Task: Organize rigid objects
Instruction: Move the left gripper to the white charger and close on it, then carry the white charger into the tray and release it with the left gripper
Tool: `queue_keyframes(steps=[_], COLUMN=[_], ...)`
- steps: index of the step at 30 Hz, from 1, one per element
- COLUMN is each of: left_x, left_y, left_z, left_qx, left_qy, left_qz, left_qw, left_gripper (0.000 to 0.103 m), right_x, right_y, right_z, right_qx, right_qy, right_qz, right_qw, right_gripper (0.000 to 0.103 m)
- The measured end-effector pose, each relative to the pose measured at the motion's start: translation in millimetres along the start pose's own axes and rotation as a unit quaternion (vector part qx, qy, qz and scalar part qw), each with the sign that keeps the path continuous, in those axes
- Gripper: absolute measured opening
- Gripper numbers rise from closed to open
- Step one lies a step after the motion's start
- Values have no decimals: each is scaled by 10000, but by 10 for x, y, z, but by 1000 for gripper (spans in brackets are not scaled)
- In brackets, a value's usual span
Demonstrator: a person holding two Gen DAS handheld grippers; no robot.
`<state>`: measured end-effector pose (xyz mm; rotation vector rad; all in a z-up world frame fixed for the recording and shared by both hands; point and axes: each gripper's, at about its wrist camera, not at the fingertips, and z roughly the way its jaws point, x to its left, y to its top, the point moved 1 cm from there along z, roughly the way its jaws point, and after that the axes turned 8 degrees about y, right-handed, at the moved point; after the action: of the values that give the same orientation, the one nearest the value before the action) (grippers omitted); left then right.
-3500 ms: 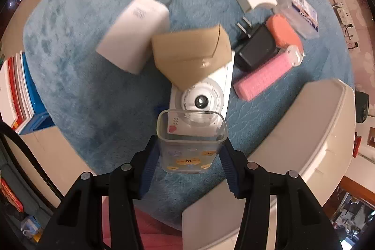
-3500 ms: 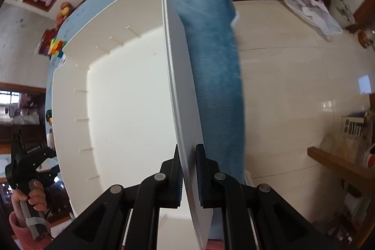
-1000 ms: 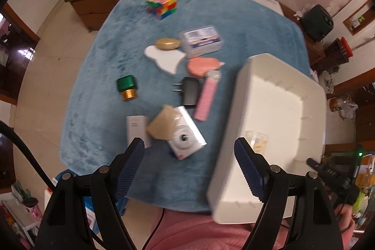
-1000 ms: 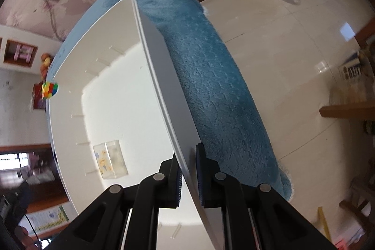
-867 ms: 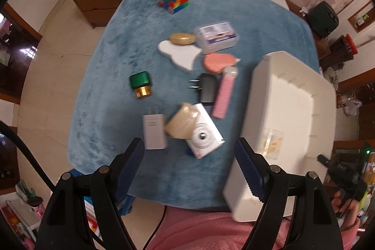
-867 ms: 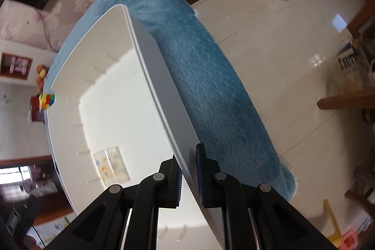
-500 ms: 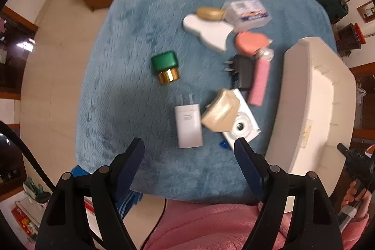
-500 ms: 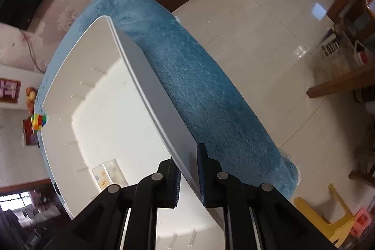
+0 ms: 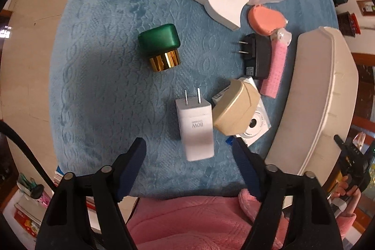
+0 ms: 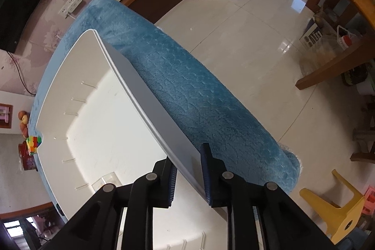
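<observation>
Left gripper (image 9: 189, 164) is wide but closing, nothing held. White charger (image 9: 195, 127) lies between its tips on the blue cloth (image 9: 98, 76); tan case (image 9: 236, 108) & camera (image 9: 256, 125) just right of it. Right gripper (image 10: 188, 176) is opening, pads off the white bin (image 10: 150, 100) wall between them.

desk cover (image 9: 98, 76): plush blue cloth under my tongs
charger (image 9: 195, 128): matt white plastic
green cap (image 9: 159, 40): satin, glossy gold metal collar
bin (image 10: 98, 137): smooth white plastic
</observation>
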<state>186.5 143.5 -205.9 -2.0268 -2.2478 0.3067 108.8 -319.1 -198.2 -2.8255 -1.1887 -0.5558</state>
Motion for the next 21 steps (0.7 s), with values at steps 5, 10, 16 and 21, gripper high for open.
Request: queue_keyframes(steps=[5, 10, 16, 21], left_x=[-32, -73, -67, 61], left_y=[80, 153, 228, 208], left_z=[110, 193, 262, 263], left_qx=[174, 277, 391, 379], left_qy=[-43, -124, -443, -566], left_qz=[157, 184, -54, -304], left_qw=[9997, 9994, 9982, 9972], left_gripper=[67, 49, 36, 35], right_x=[-4, 18, 8, 9], right_y=[-1, -17, -12, -2], right_z=[3, 0, 15, 36], right_qx=[-85, -168, -152, -82], right_qy=[-91, -198, -238, -259], right_qz=[59, 7, 83, 81], right_qw=[9999, 9997, 9996, 9996], right_gripper=[22, 23, 24, 24])
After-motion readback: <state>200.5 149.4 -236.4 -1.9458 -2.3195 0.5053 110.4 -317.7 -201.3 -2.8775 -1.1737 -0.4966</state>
